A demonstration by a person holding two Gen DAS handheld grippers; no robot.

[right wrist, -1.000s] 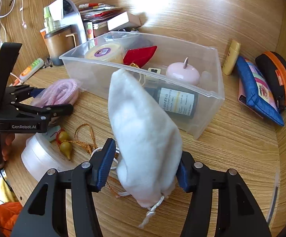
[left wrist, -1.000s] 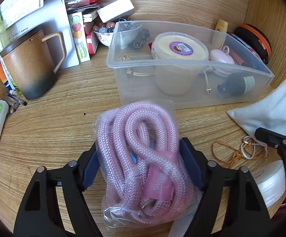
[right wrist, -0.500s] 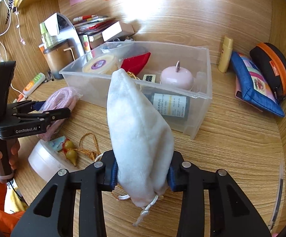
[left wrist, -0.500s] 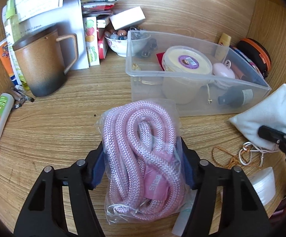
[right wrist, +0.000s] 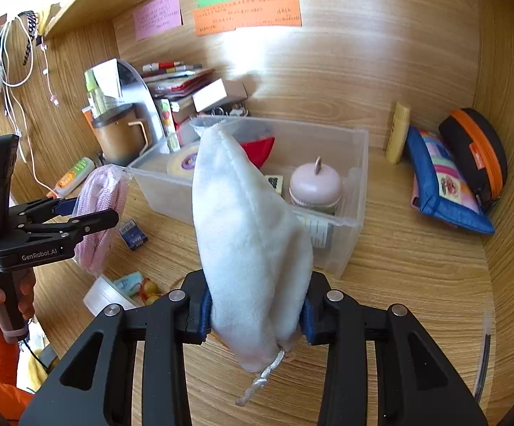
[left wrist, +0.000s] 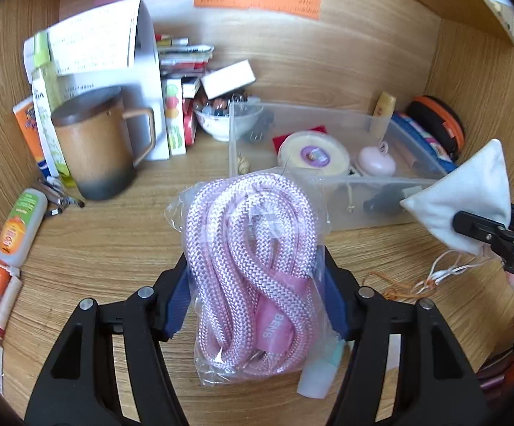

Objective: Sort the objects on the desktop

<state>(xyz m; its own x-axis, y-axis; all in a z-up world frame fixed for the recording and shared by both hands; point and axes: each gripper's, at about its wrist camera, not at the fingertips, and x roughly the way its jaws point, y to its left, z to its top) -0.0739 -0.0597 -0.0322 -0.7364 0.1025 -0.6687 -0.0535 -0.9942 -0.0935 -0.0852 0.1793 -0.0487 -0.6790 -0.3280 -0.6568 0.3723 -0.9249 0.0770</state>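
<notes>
A coil of pink rope in a clear plastic bag (left wrist: 253, 259) hangs above the desk, with my left gripper (left wrist: 257, 298) shut on its lower half; in the right wrist view the same bag (right wrist: 99, 213) shows at the left. My right gripper (right wrist: 255, 309) is shut on a white fleece drawstring pouch (right wrist: 250, 241), lifted off the wood with its cord dangling; the left wrist view shows the pouch (left wrist: 470, 198) at the right edge. Behind both stands a clear plastic bin (right wrist: 356, 177) with a round cream tub (left wrist: 313, 152), a pink round case (right wrist: 315, 184), a red item and a dark bottle inside.
A brown lidded mug (left wrist: 97, 149), papers, boxes and a small bowl (left wrist: 221, 120) crowd the back left. Right of the bin lie a yellow tube (right wrist: 399, 131), a blue pouch (right wrist: 445, 191) and a black-and-orange case (right wrist: 477, 152). A white round lid (right wrist: 104, 294), orange cord and small trinkets lie near the front.
Both grippers closed tighter on their loads and rose: the rope bag and the white pouch left the desk. The back wall with its coloured notes came into view.
</notes>
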